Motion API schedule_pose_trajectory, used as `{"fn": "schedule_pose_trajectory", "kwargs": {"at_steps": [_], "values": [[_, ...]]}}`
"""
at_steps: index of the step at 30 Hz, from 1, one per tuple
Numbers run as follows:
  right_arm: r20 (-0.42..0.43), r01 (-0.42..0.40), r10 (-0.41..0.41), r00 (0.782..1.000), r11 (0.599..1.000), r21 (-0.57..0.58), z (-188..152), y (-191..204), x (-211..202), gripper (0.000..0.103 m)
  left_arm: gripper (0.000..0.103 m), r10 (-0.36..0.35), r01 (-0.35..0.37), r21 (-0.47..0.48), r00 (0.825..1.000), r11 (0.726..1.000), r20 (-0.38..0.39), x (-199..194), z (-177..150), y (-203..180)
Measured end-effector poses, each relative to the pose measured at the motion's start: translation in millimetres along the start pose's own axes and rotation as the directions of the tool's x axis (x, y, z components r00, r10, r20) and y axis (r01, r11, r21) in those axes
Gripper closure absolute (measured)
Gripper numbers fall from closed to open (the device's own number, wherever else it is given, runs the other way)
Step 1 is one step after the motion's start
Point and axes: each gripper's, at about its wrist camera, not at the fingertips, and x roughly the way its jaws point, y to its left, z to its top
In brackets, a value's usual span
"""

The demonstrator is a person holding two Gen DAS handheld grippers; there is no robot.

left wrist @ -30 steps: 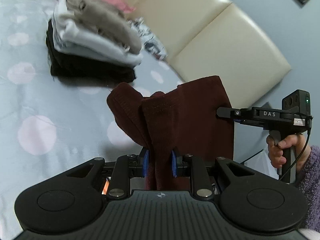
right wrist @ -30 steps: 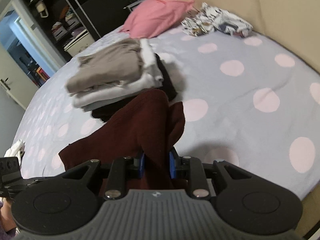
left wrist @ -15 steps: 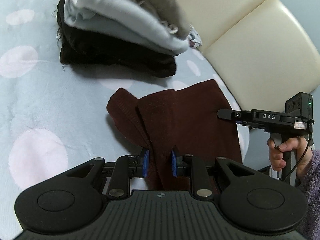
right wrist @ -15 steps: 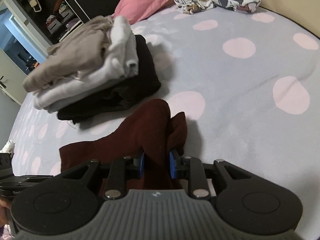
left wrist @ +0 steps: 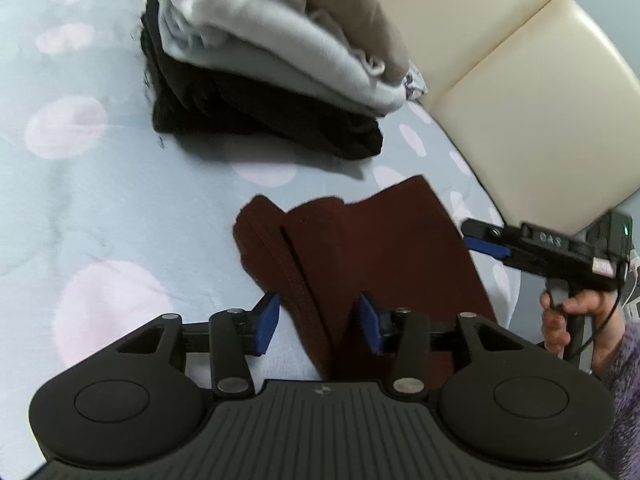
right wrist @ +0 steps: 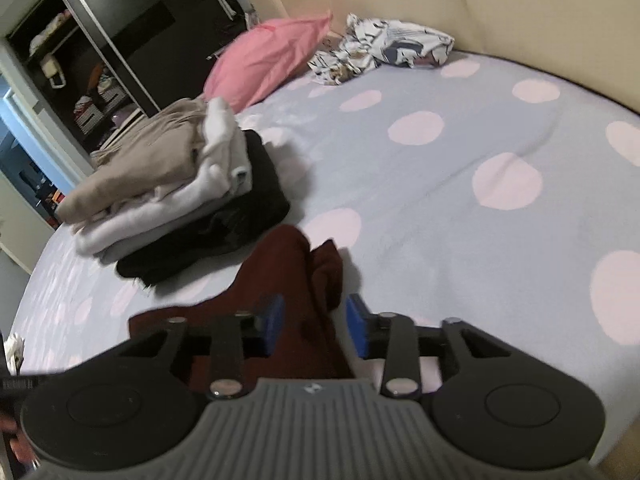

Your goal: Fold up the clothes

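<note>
Nearest the left wrist camera, the left tool (left wrist: pixel 316 322) is seen with its blue pads (left wrist: pixel 267 322) spread and opening, a ridge of the dark maroon knitted garment (left wrist: pixel 360 256) lying loose between them without being pressed. Just to its right, the right tool (left wrist: pixel 486 246) is held by a hand (left wrist: pixel 568 316) at the far edge of the same garment; from the right wrist view its jaws are likewise opening, with the maroon cloth between the pads but not pinched.

The garment is laid on the pale blue bedsheet with pink dots (right wrist: pixel 460 200), folded into a narrow shape, close to the bed's near edge. The step in hand is judged to be the release after a fold has been set down. Next, both tools would need to be drawn back clear of the cloth without dragging it, and the piece either folded once more or lifted onto the pile.

Beyond it, one stack of folded clothes (right wrist: pixel 168 200) is seen, in which three layers can be counted: black at the bottom, white-grey in the middle, beige on top. Farther off lie one pink pillow (right wrist: pixel 268 64) and one crumpled printed white cloth (right wrist: pixel 384 46), against the cream padded headboard (left wrist: pixel 520 80). Two tools and one maroon garment are counted.
</note>
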Motion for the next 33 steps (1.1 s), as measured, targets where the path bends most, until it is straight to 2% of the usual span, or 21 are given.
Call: {"fn": "schedule_pose_trajectory", "kwargs": {"at_steps": [2, 4, 6, 10, 14, 18, 22, 26, 28, 33], "values": [[0.025, -0.011, 0.011, 1.0, 1.0, -0.019, -13, 4, -12, 0.08, 0.067, -0.012, 0.011, 0.018, 1.0, 1.0, 0.014, -9, 0, -2], [0.052, -0.015, 0.016, 0.999, 1.0, -0.028, -26, 5, -20, 0.083, 0.069, -0.001, 0.0, 0.045, 1.0, 0.999, 0.023, -16, 0, -7], [0.078, -0.018, 0.021, 0.997, 0.999, -0.036, -39, 7, -27, 0.083, 0.069, 0.008, -0.011, 0.069, 0.999, 0.998, 0.036, -24, 0, -10], [0.043, 0.031, -0.03, 0.999, 1.0, -0.007, -60, 1, -16, 0.084, 0.069, 0.023, -0.027, 0.09, 0.998, 0.996, 0.053, -43, -3, -13], [0.034, 0.068, -0.069, 0.997, 0.997, 0.038, -64, -6, -5, 0.086, 0.069, 0.049, -0.057, 0.114, 0.996, 0.992, 0.069, -65, -5, -13], [0.017, 0.108, -0.108, 0.994, 0.994, 0.006, -58, 7, -9, 0.082, 0.069, 0.08, -0.089, 0.109, 0.993, 0.99, 0.083, -88, -5, -9], [0.034, 0.103, -0.102, 0.994, 0.994, -0.038, -50, 31, -24, 0.081, 0.069, 0.123, -0.134, 0.113, 0.987, 0.984, 0.101, -110, -8, -7], [0.02, 0.062, -0.06, 0.998, 0.994, -0.095, -39, 70, -34, 0.069, 0.069, 0.173, -0.187, 0.11, 0.977, 0.976, 0.127, -141, -14, -5], [0.012, 0.03, -0.028, 1.0, 0.993, -0.118, -30, 96, -40, 0.067, 0.069, 0.194, -0.21, 0.111, 0.971, 0.971, 0.14, -158, -16, -4], [-0.083, -0.015, 0.0, 0.997, 0.985, -0.175, -10, 168, -48, 0.057, 0.068, 0.267, -0.29, 0.115, 0.946, 0.95, 0.183, -203, -25, -1]]}}
